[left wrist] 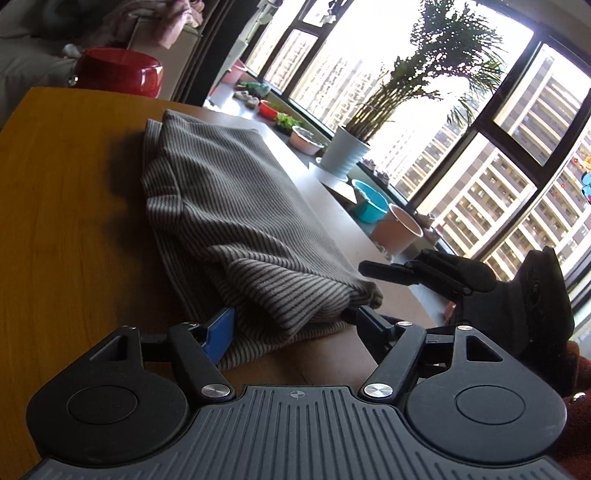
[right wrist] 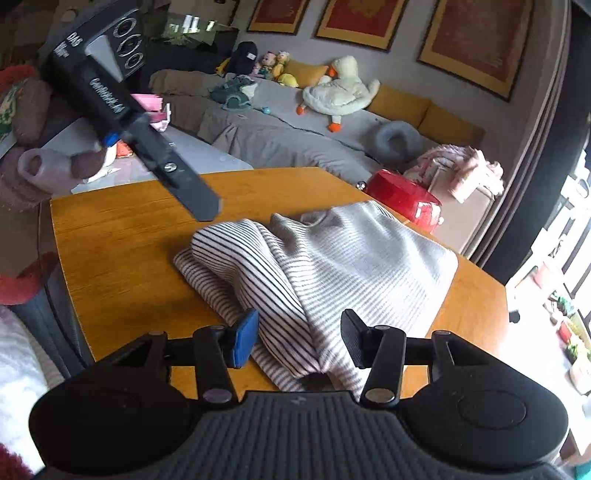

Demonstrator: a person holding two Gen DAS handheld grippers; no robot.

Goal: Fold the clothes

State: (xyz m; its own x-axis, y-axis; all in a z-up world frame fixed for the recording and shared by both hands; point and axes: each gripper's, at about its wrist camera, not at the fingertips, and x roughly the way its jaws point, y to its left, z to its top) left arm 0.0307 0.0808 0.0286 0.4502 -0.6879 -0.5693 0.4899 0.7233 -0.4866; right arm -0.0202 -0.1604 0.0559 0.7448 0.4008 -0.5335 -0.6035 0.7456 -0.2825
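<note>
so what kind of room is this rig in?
Most likely a home living room in a high-rise flat: a sofa with a plush goose, framed pictures on the wall, and potted plants along a window facing apartment blocks.

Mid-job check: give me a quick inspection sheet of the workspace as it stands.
Surface: wooden table, bare around the garment.
Job's things: striped garment, partly folded, lying flat.
Clutter: nothing seen on the table.
Grippers: left gripper straddles a bunched fold, grip unclear; right gripper open over the near edge, fingers apart.
Cables: nothing seen.
Surroundings: red pot beyond the table, sofa with soft toys, potted plant on the window ledge.
</note>
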